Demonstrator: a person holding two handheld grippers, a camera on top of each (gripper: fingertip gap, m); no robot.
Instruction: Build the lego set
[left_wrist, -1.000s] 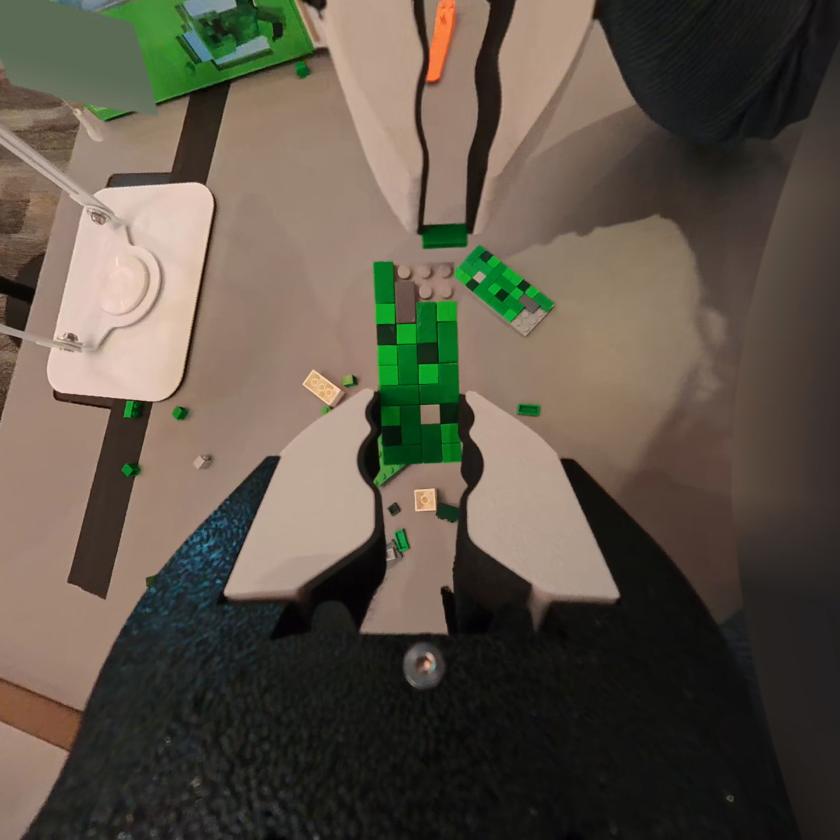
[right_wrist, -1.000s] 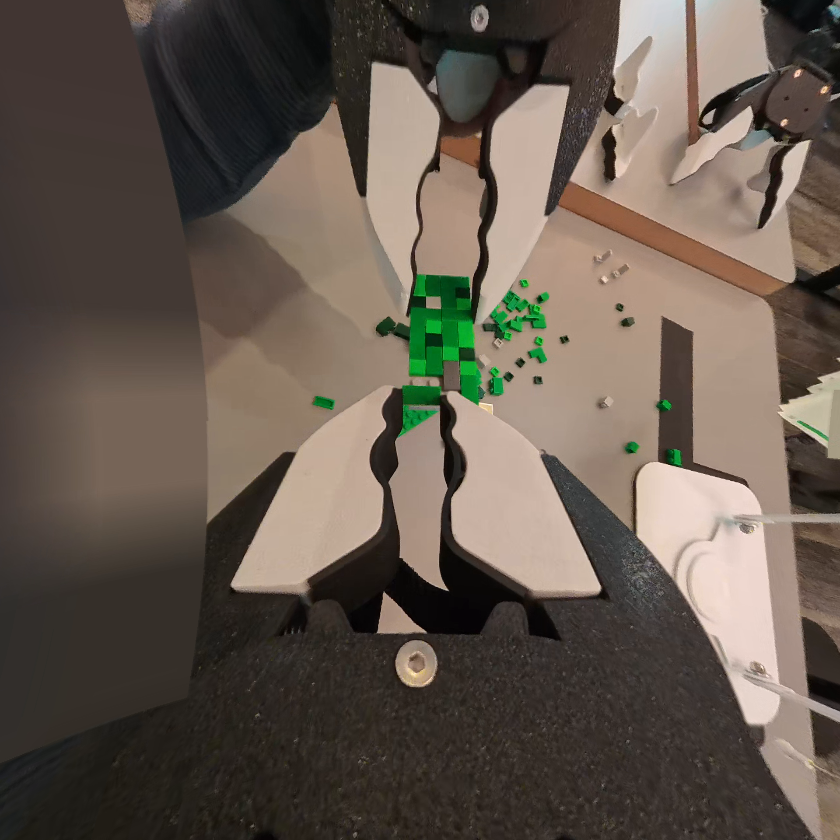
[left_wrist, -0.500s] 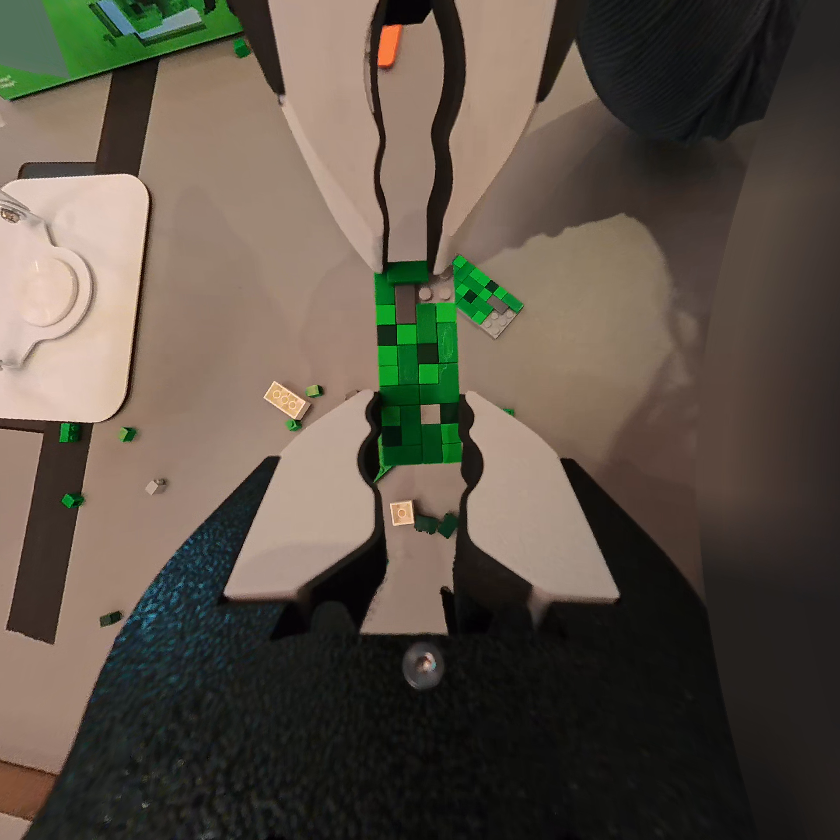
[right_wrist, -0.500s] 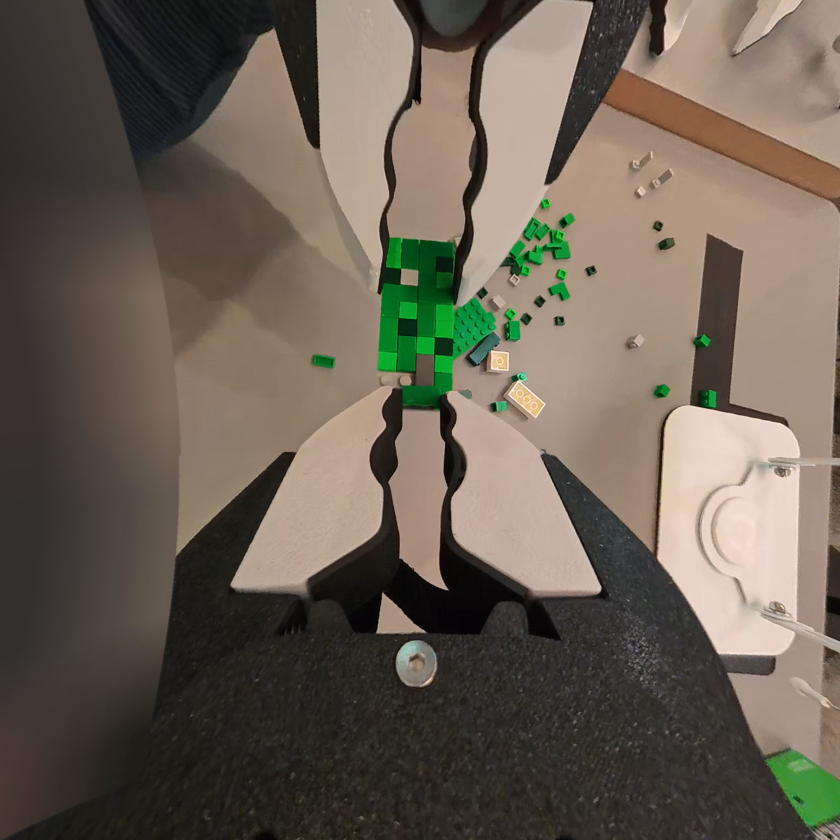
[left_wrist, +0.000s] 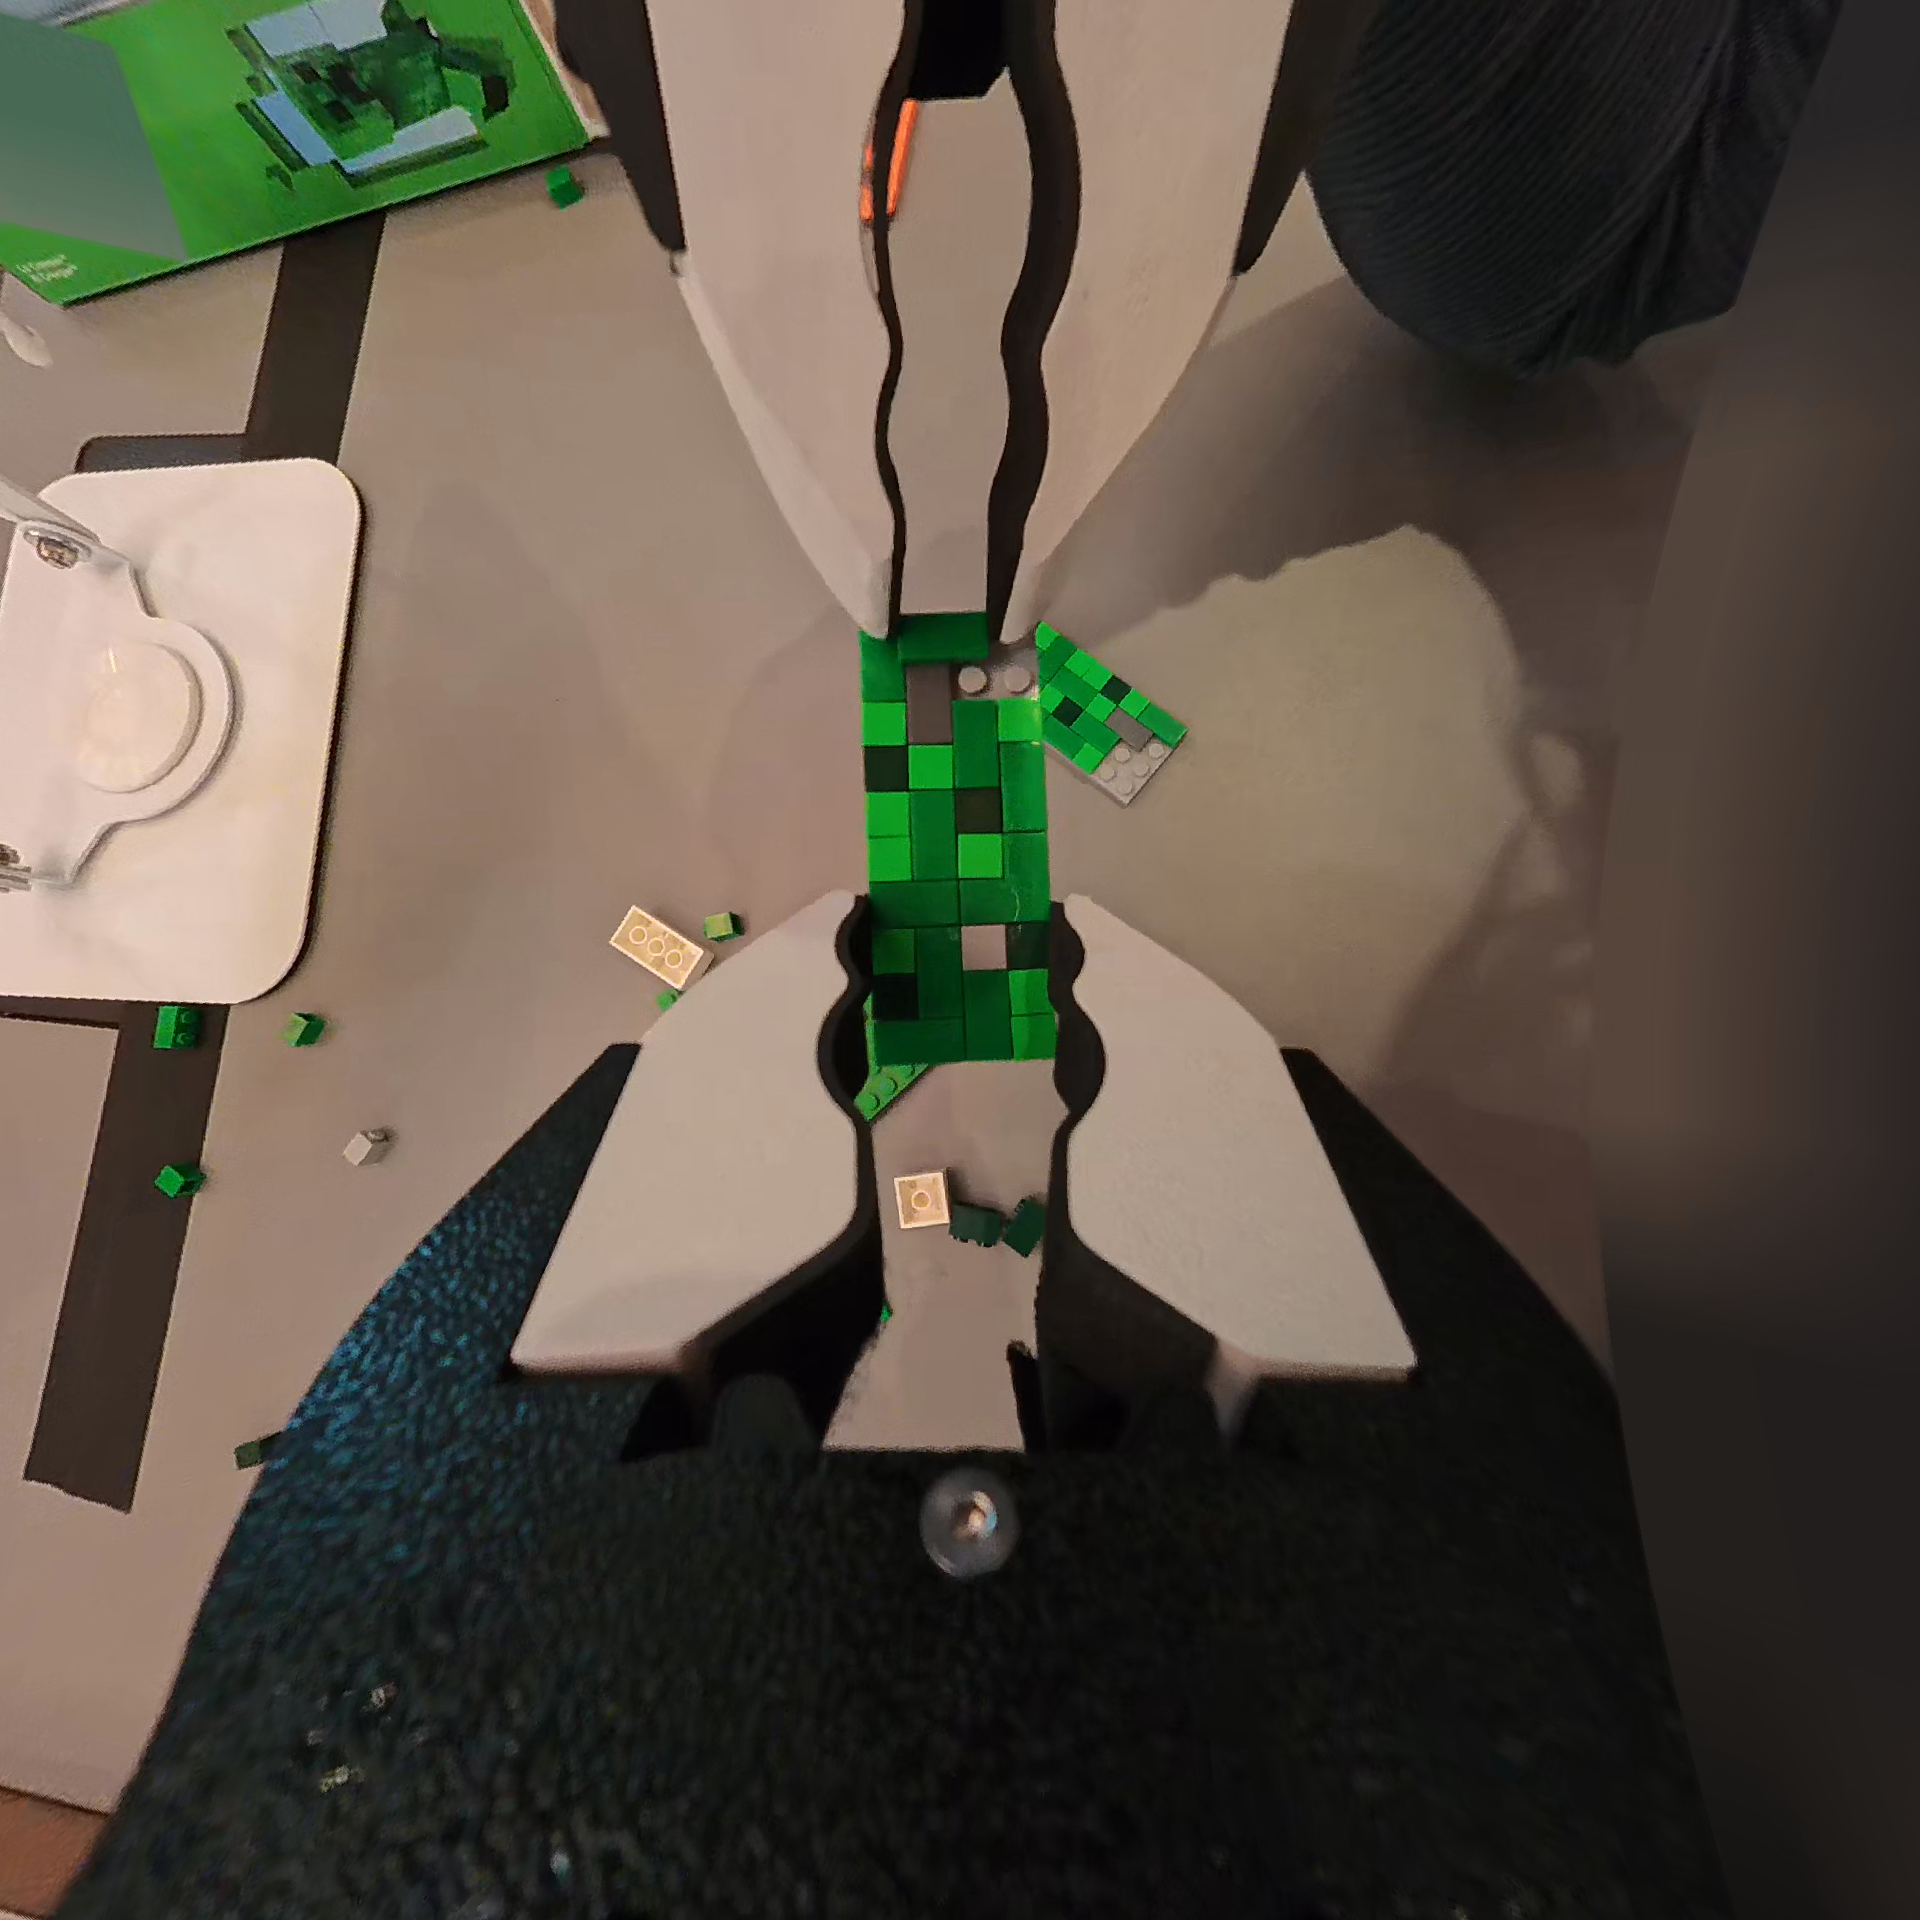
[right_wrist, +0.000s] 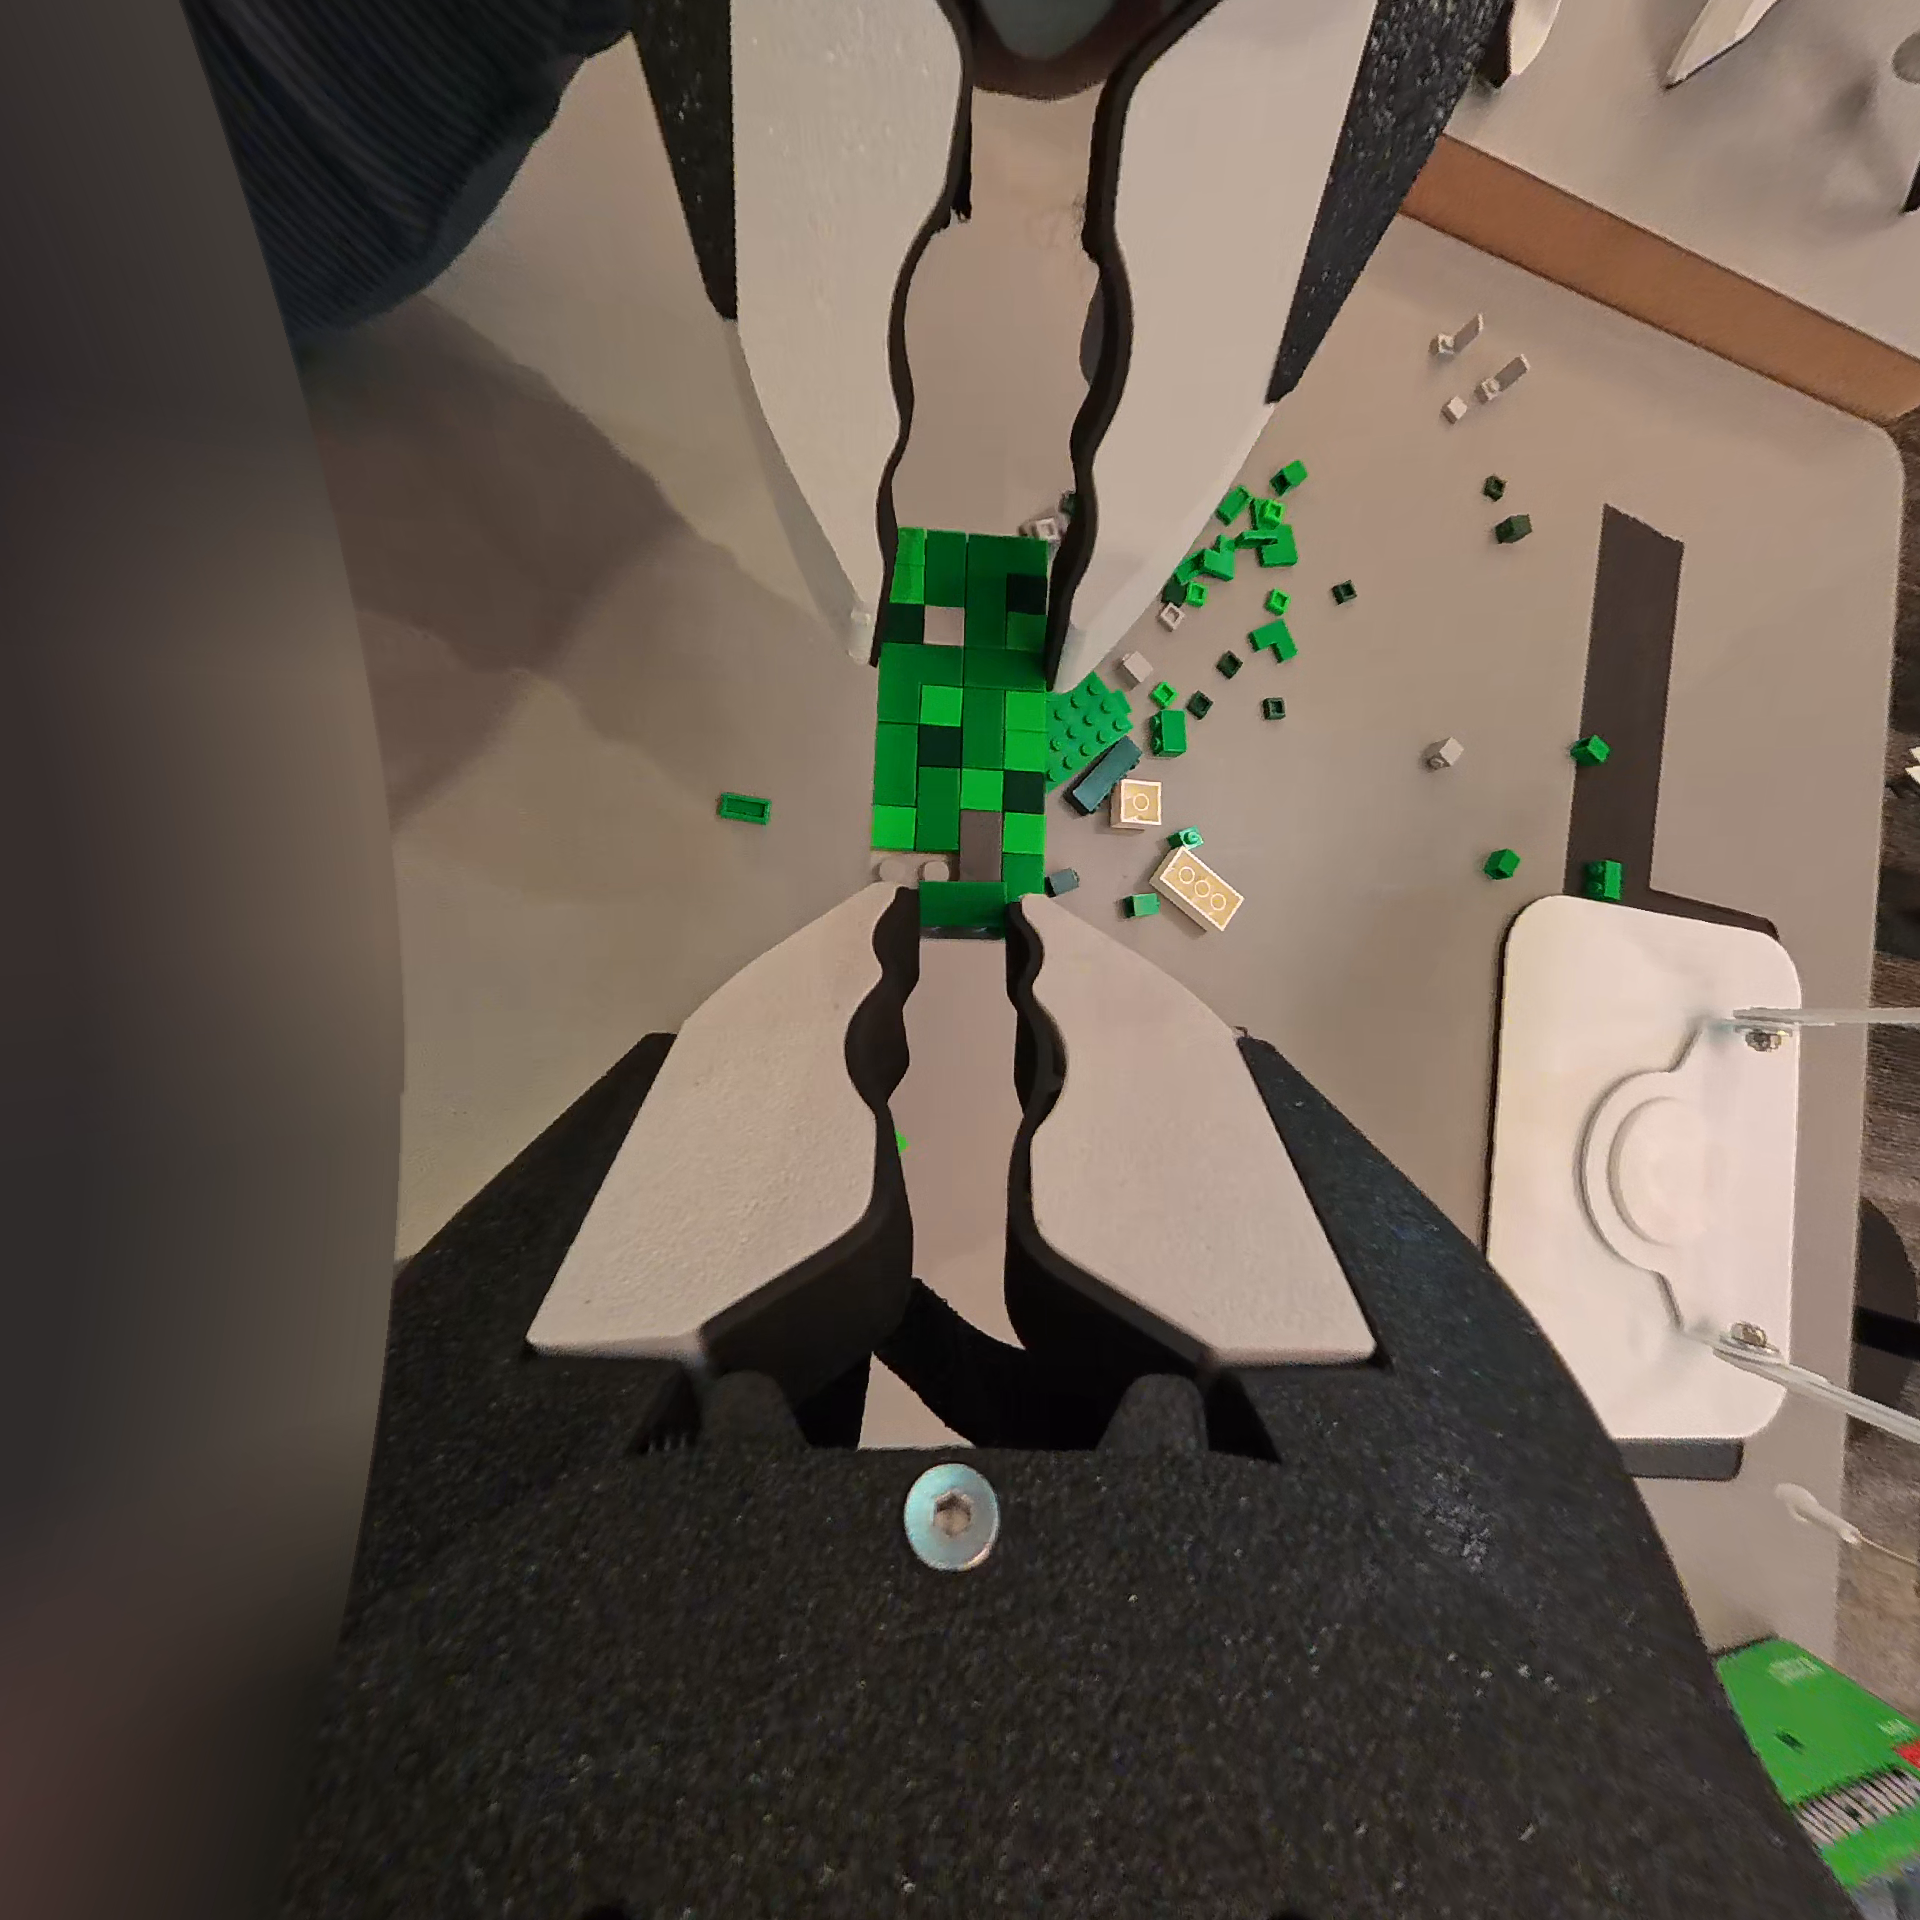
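Left gripper (left_wrist: 961, 971) clamps green brick panel (left_wrist: 956, 821); right gripper (right_wrist: 961, 914) pinches green tile (right_wrist: 961, 902): you press squarely.

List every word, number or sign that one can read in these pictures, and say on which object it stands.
Green booklet, top left in the left wrist view: small white writing at its lower corner, too small and blurred to read.
Green printed corner, bottom right in the right wrist view: white marks, too blurred to read.
Tan bricks: printed circles only, no letters.
Green tiled plate: no writing shows.
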